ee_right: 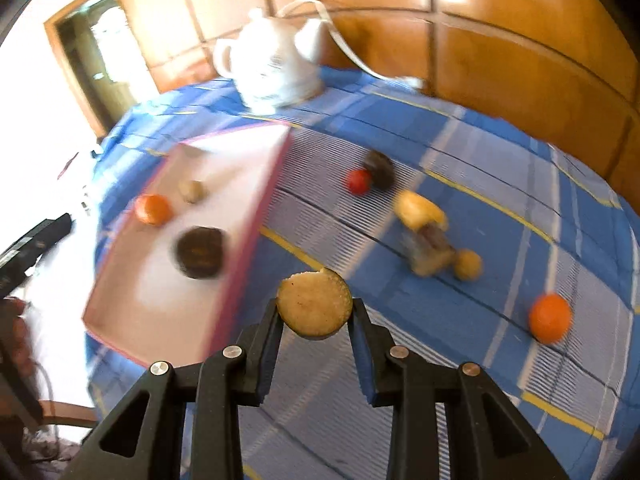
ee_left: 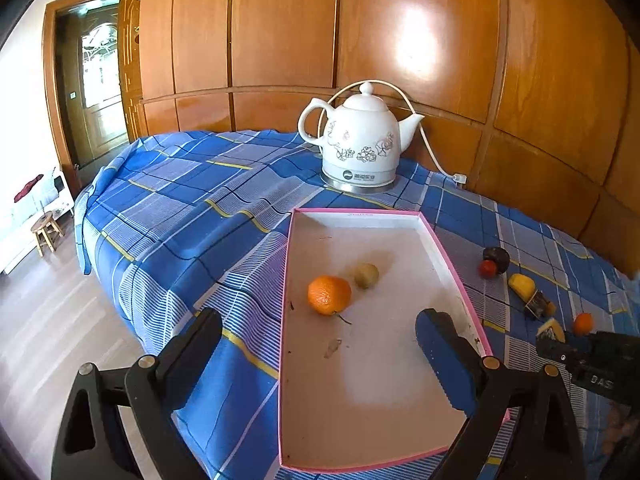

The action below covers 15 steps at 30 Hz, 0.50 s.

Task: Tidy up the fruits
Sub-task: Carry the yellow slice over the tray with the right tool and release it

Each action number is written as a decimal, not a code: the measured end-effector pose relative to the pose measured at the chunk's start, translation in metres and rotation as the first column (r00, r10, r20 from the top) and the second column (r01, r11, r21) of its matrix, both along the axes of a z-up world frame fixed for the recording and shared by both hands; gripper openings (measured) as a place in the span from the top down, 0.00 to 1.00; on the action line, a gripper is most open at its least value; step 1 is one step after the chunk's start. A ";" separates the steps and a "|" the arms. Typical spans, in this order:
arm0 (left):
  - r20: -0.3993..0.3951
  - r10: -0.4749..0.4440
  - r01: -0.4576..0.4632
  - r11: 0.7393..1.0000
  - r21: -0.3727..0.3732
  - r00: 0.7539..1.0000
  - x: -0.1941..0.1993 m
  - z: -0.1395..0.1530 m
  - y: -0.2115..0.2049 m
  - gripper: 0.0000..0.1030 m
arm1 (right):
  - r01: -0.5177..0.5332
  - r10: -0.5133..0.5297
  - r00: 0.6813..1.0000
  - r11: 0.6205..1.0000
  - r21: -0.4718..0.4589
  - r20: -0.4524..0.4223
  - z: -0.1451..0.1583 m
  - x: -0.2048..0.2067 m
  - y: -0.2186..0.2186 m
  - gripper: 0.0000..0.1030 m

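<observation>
A white tray with a pink rim [ee_left: 452,268] lies on the blue checked cloth. In it are an orange [ee_left: 329,295] and a small greenish-tan fruit [ee_left: 366,275]. The right wrist view also shows a dark round fruit [ee_right: 200,252] in the tray [ee_right: 256,200]; the left wrist view does not show it. My left gripper [ee_left: 319,319] hangs open over the tray's near half, nothing between its fingers. My right gripper [ee_right: 315,314] is shut on a round tan-faced, dark-skinned fruit half [ee_right: 314,302], above the cloth just right of the tray.
Loose on the cloth right of the tray are a red fruit [ee_right: 358,181], a dark fruit [ee_right: 380,168], a yellow fruit [ee_right: 418,208], a brown piece [ee_right: 430,252] and an orange [ee_right: 550,318]. A white kettle [ee_left: 360,144] stands behind the tray. The table drops off at left.
</observation>
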<state>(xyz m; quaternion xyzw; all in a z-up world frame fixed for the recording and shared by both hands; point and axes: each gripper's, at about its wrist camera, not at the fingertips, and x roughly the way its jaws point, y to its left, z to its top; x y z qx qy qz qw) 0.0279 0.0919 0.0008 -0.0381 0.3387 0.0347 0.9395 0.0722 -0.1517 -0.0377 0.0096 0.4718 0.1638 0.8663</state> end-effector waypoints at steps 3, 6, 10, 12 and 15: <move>0.001 0.005 -0.005 1.000 -0.007 1.000 -0.002 0.001 0.003 0.05 | -0.077 0.077 0.997 0.997 0.031 0.006 0.008 0.001 0.024 0.68; 0.001 0.013 -0.013 1.000 -0.008 1.000 -0.003 0.001 0.007 0.05 | -0.143 0.143 0.990 0.988 0.051 -0.002 0.009 0.006 0.053 0.68; -0.007 0.043 -0.043 0.999 -0.030 0.999 -0.005 -0.001 0.020 0.05 | -0.211 0.213 0.977 0.976 0.058 -0.019 0.006 0.010 0.087 0.68; -0.010 0.072 -0.073 0.996 -0.047 0.997 -0.006 -0.002 0.031 0.05 | -0.233 0.236 0.971 0.970 0.065 -0.035 0.002 0.017 0.104 0.68; -0.012 0.102 -0.103 0.993 -0.052 0.995 -0.007 -0.003 0.044 0.05 | -0.252 0.256 0.965 0.965 0.073 -0.056 -0.004 0.026 0.124 0.68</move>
